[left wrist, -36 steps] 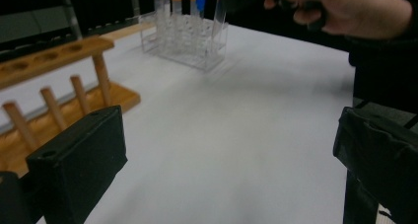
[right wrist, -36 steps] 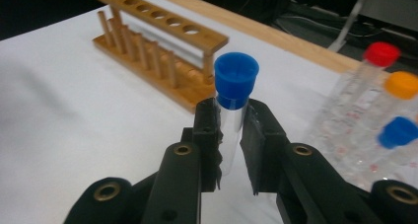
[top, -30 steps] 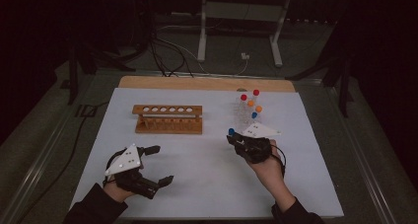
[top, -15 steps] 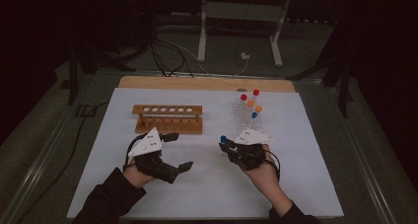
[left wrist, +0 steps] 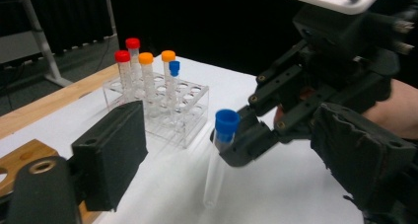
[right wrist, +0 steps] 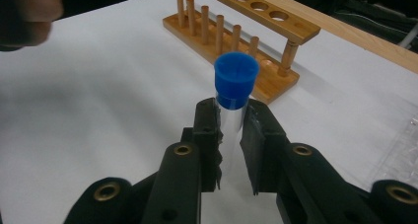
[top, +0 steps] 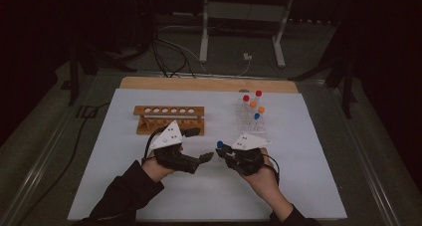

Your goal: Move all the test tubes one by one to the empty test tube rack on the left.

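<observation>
My right gripper (right wrist: 230, 130) is shut on a clear test tube with a blue cap (right wrist: 236, 78), gripping it just under the cap and holding it upright above the white mat. In the high view this tube (top: 219, 145) sits at the tip of the right gripper (top: 226, 153). My left gripper (top: 201, 145) is close to its left, jaws open and just now closing. In the left gripper view the tube (left wrist: 217, 160) hangs between my left gripper's (left wrist: 236, 157) two black pads (left wrist: 111, 152) without touching either.
An empty wooden tube rack (top: 169, 117) stands at the mat's back left. A clear plastic rack (top: 251, 117) at the back right holds several tubes with red, orange and blue caps (left wrist: 148, 66). A wooden board (top: 209, 84) borders the mat's far edge.
My left gripper has moved right and risen from the mat's front left until its jaws flank the tube. The right gripper and tube have shifted slightly left.
</observation>
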Demonstrator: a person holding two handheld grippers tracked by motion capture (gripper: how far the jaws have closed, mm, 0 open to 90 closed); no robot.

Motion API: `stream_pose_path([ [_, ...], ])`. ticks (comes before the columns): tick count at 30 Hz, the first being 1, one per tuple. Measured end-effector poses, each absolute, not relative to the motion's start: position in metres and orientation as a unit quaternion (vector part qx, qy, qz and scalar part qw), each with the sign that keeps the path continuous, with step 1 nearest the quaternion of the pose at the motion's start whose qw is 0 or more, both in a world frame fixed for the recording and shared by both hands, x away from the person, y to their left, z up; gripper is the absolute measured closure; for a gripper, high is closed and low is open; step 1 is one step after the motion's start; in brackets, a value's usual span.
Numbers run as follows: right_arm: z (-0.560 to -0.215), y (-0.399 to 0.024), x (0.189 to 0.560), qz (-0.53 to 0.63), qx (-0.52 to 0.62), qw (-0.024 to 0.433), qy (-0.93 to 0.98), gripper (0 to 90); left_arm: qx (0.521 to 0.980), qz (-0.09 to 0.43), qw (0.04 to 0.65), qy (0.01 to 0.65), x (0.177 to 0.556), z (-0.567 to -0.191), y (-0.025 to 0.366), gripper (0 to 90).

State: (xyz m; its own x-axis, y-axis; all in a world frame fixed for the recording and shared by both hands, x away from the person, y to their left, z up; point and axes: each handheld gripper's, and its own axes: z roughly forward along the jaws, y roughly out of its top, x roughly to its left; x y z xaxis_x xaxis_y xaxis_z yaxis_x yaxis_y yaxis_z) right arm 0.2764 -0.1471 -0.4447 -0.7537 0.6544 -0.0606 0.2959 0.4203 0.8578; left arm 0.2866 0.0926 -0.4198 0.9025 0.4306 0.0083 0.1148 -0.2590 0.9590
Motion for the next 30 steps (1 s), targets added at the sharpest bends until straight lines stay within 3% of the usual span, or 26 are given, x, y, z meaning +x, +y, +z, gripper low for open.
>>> stream_pose_path([
  [6,-0.445,-0.144,0.275,0.456,0.286,0.194,0.82,77.2,0.786,0.141,0.574,0.182,0.291,-0.421,0.078,22.3],
  [19,-0.444,-0.144,0.275,0.458,0.286,0.194,0.819,77.2,0.799,0.147,0.555,0.179,0.295,-0.427,0.06,54.6],
  [30,-0.443,-0.146,0.275,0.458,0.288,0.199,0.817,77.2,0.81,0.141,0.544,0.171,0.295,-0.43,0.059,73.2],
])
